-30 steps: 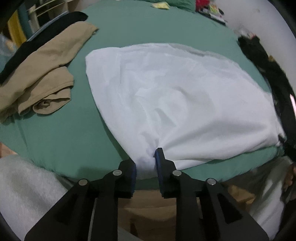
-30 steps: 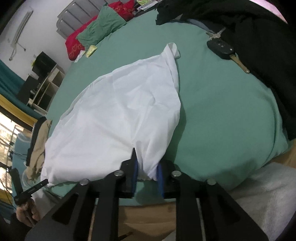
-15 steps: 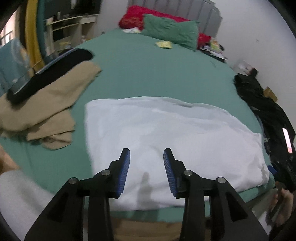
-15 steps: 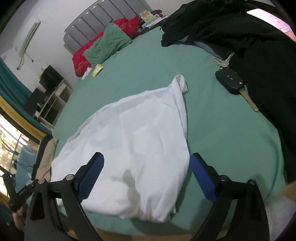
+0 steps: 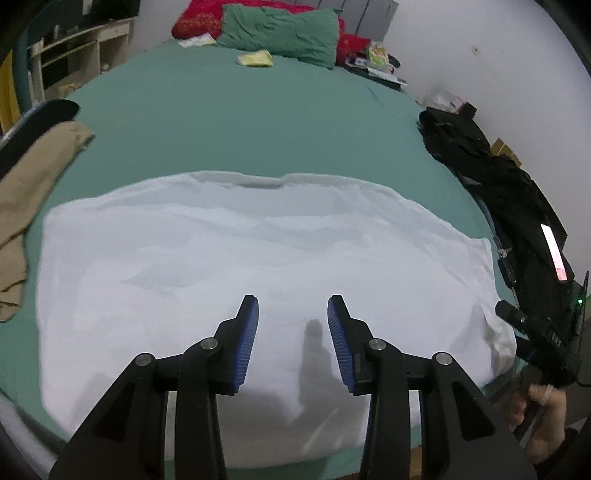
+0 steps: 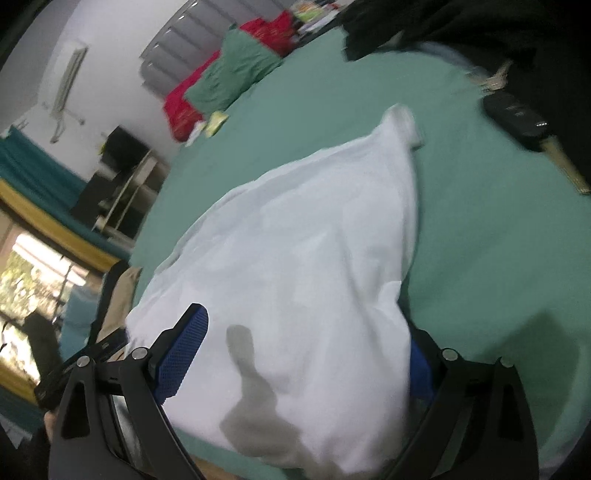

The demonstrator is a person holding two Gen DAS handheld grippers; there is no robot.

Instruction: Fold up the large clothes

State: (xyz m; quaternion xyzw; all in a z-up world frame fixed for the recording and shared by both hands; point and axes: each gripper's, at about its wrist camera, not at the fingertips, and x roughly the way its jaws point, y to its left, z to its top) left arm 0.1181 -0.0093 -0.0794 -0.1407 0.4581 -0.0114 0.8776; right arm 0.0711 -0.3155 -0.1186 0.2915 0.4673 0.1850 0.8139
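Right gripper (image 6: 303,354) jaws spread wide, straddling near edge of white garment (image 6: 295,258) on green bed (image 6: 480,229); car key (image 6: 524,122) right of garment.

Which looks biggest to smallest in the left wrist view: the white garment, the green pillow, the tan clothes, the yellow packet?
1. White garment, by far, though it lies nearest the camera.
2. Green pillow and tan clothes: unsure, since the clothes run out of view.
3. Yellow packet.
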